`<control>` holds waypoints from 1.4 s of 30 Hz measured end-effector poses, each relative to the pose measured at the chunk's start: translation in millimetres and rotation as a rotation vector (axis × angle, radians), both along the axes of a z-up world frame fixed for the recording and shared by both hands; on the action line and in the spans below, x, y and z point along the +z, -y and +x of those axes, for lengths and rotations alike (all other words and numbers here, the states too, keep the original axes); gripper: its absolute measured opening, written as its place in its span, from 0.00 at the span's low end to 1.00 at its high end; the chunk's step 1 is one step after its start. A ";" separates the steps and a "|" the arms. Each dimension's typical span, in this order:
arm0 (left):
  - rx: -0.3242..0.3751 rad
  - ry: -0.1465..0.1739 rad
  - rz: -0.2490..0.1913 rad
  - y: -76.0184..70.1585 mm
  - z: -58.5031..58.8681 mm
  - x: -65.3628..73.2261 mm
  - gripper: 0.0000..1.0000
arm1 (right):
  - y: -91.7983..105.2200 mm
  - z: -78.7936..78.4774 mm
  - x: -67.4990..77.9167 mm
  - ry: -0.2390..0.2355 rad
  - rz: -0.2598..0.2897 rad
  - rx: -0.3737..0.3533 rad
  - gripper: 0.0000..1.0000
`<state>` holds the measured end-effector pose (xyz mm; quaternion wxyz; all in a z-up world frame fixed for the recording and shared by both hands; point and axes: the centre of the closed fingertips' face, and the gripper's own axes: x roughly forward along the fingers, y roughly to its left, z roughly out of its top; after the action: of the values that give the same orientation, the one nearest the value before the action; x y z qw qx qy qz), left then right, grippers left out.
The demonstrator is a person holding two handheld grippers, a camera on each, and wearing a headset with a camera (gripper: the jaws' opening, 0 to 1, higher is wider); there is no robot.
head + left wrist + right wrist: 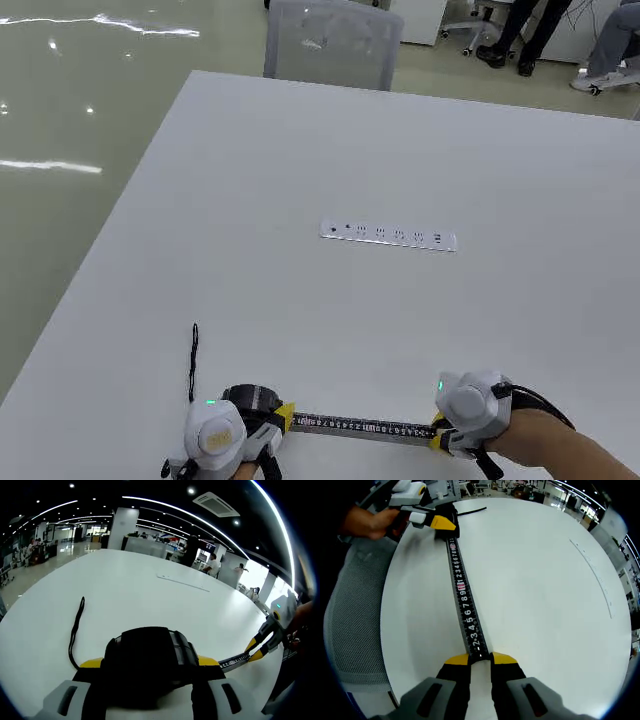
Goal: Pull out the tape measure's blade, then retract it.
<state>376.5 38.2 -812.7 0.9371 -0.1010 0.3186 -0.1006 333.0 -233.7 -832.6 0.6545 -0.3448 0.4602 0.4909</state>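
Tape measure case (250, 400) sits clamped in left claw (150, 661) near the front bench (400, 150) edge, blade (462, 595) stretched flat along it to right claw (480, 658), which pinches its tip

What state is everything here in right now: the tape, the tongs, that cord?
Left tongs, shut on the tape measure case.
Right tongs, shut on the blade end.
Blade, pulled out, stretched straight between both tongs.
Wrist strap, lying slack on the table.
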 end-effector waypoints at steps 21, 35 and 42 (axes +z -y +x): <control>-0.052 -0.024 -0.032 1.7 -1.4 -0.1 0.64 | -1.4 -1.3 0.7 -0.018 0.070 -0.020 0.14; -0.056 -0.022 -0.055 2.7 -1.7 1.3 0.64 | -3.3 -2.8 1.9 -0.024 0.094 -0.050 0.14; 0.050 0.024 0.070 -1.7 -1.9 5.9 0.67 | -4.6 -3.8 0.8 -0.030 0.102 -0.077 0.14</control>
<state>374.6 40.0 -806.8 0.9461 -0.0750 0.3078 -0.0672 329.2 -229.0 -831.8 0.6826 -0.2854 0.4573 0.4934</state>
